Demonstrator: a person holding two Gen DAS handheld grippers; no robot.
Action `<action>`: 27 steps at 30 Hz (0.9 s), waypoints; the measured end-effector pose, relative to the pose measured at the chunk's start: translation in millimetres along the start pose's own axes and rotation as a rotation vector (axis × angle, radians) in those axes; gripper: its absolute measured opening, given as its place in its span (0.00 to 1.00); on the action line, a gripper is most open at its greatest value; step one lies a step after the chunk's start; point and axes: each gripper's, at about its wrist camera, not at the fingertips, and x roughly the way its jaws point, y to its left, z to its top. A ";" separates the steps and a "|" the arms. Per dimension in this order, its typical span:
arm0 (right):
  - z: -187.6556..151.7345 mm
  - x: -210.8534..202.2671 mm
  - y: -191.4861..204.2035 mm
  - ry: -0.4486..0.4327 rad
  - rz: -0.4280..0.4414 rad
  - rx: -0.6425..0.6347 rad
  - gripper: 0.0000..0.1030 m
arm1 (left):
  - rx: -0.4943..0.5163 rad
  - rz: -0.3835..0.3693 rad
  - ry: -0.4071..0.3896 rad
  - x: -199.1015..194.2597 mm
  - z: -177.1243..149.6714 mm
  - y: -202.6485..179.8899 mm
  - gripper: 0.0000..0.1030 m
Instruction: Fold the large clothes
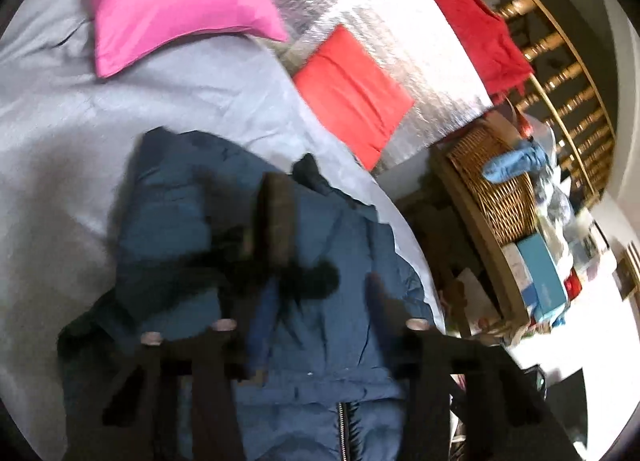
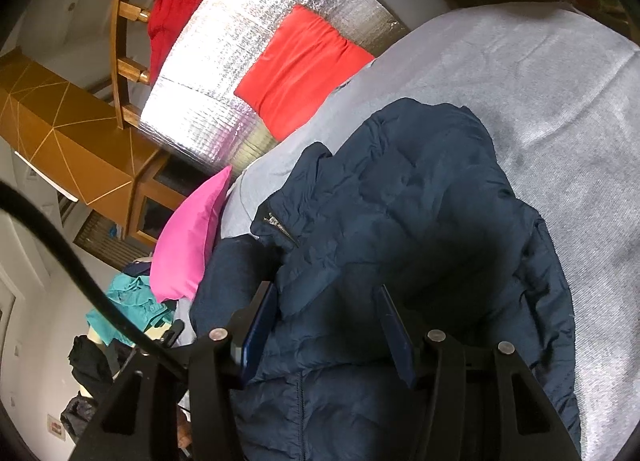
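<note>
Navy puffer jacket (image 2: 408, 245) heaped on the grey bed sheet (image 2: 560, 109), both grippers over it.

The right gripper (image 2: 326, 325) has its jaws spread wide, with jacket fabric lying between the blue fingers (image 2: 260, 333) but not pinched. The left gripper (image 1: 320, 325) is blurred; its jaws look parted above the jacket's zipper (image 1: 343, 429), though whether they grip cloth I cannot tell. A pink pillow (image 2: 188, 237) lies just left of the jacket, a red cushion (image 2: 300, 69) farther off on a silver foil mat (image 2: 248, 33). In the left view a wicker basket (image 1: 496, 189) and cluttered boxes stand to the right, off the sheet's edge.
</note>
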 end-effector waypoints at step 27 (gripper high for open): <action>-0.7 1.9 -4.9 0.022 -0.023 0.005 0.54 | -0.076 0.111 -0.011 2.9 13.3 4.9 0.83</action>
